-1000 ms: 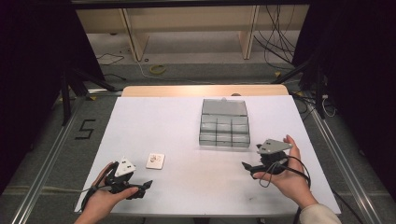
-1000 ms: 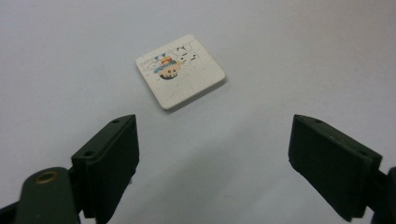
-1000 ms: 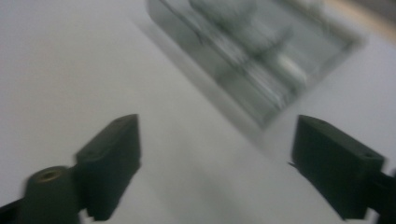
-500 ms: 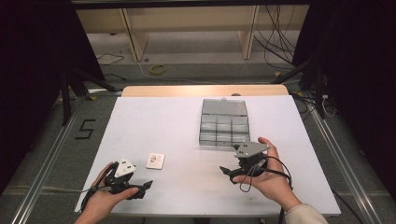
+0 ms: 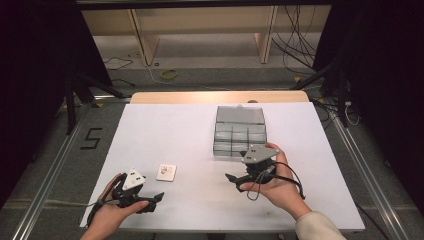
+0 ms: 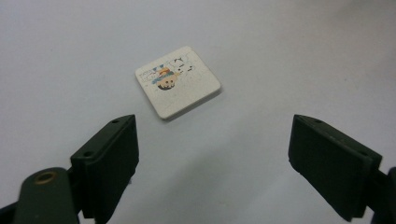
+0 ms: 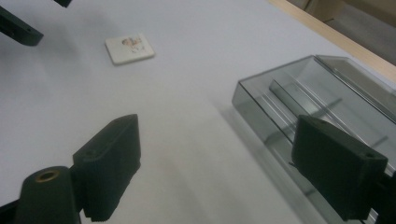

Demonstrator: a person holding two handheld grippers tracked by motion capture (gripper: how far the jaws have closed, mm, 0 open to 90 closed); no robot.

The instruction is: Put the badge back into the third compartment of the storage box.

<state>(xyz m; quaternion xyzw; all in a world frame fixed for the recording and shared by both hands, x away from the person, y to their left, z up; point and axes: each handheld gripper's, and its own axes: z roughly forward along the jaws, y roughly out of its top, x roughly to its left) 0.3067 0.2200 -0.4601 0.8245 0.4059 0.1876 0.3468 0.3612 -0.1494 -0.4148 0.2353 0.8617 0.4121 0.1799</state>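
Small white square picture tile (image 6: 178,81) just ahead of your left gripper (image 6: 212,163), jaws spread, right gripper (image 7: 217,172) likewise agape beside the clear compartmented plastic box (image 7: 327,107), both hands low over the white tabletop (image 5: 190,130).

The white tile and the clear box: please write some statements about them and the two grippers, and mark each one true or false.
1. The tile lies flat on the table. True.
2. The left gripper is shut on the tile. False: its jaws are open and the tile lies ahead of them, untouched.
3. The box holds the tile. False: the tile lies on the table, left of the box.
4. The right gripper is open. True.
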